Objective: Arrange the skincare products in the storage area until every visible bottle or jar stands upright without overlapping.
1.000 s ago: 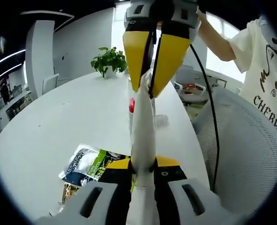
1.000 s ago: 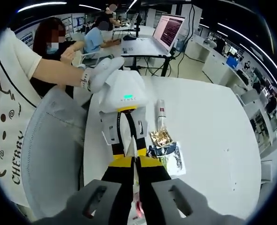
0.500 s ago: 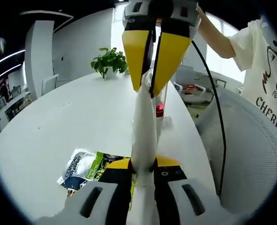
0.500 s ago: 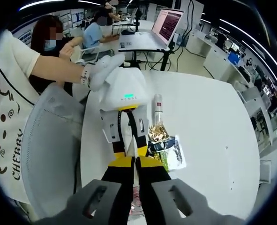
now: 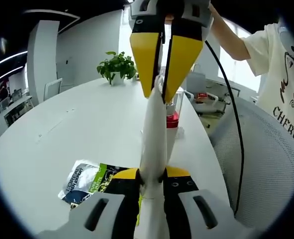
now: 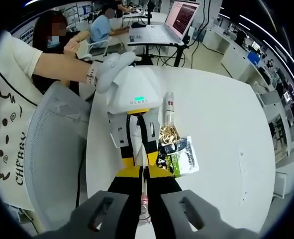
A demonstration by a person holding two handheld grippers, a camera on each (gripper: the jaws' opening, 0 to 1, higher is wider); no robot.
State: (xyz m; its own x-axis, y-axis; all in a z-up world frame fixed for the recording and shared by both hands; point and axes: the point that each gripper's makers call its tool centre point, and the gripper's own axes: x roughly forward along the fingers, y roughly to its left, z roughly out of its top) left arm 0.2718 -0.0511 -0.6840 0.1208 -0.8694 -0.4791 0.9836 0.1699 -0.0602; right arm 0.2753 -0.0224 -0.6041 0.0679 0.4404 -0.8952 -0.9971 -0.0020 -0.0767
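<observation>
A slim white squeeze tube [image 5: 153, 134] hung in the air above the round white bench [image 5: 62, 134], pinched at both ends: the left gripper [image 5: 152, 185] clamped its lower end, and the right gripper [image 5: 160, 94], reaching in from above, was closed on its flat crimped tip. Just behind it on the bench stood a clear bottle with a red band [image 5: 172, 117]. Flat printed sachets [image 6: 179, 155] lay near the bench edge beside a crinkled gold packet [image 6: 168, 134]. A small potted green plant [image 5: 117, 64] stood at the far side.
</observation>
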